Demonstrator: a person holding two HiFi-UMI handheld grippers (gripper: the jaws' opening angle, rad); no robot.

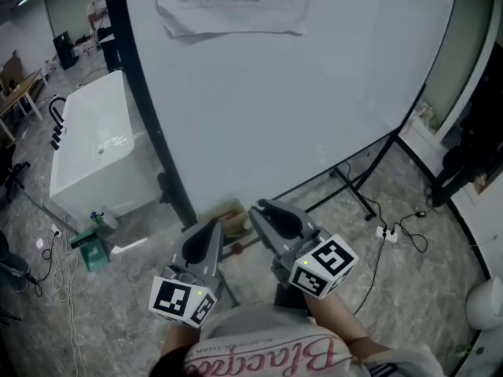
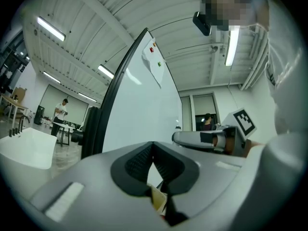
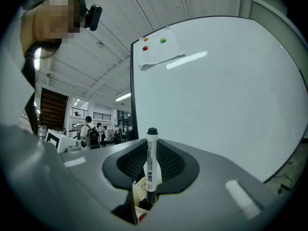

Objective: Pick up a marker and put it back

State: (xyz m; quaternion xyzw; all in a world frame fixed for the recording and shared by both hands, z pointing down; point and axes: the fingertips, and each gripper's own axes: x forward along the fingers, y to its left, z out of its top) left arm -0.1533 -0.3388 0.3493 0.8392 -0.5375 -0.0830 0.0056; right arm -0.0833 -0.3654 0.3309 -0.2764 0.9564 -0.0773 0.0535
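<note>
The whiteboard (image 1: 291,93) fills the head view from 11 to 2 o'clock, leaning on its black stand. At 9 o'clock a white tub (image 1: 90,151) sits on the stone floor. A sheet of paper (image 1: 228,6) hangs on the board at 12 o'clock.

Both grippers hang low at 6 o'clock, close to the person's body and pointing up toward the board's lower edge. The right gripper (image 1: 263,210) reaches a little further forward than the left, and the bare forearm (image 1: 338,316) behind it angles in from 5 o'clock. The left gripper (image 1: 214,228) lies just beside it at 7 o'clock, and the two converge slightly.

A tan box (image 1: 229,213) sits between their tips.

In the right gripper view the jaws are clamped on the marker (image 3: 151,165). It stands upright between the ribbed pads, white-bodied, with its black cap toward 12 o'clock clear of the jaw tips. In the left gripper view the jaw tips meet with nothing between them.
</note>
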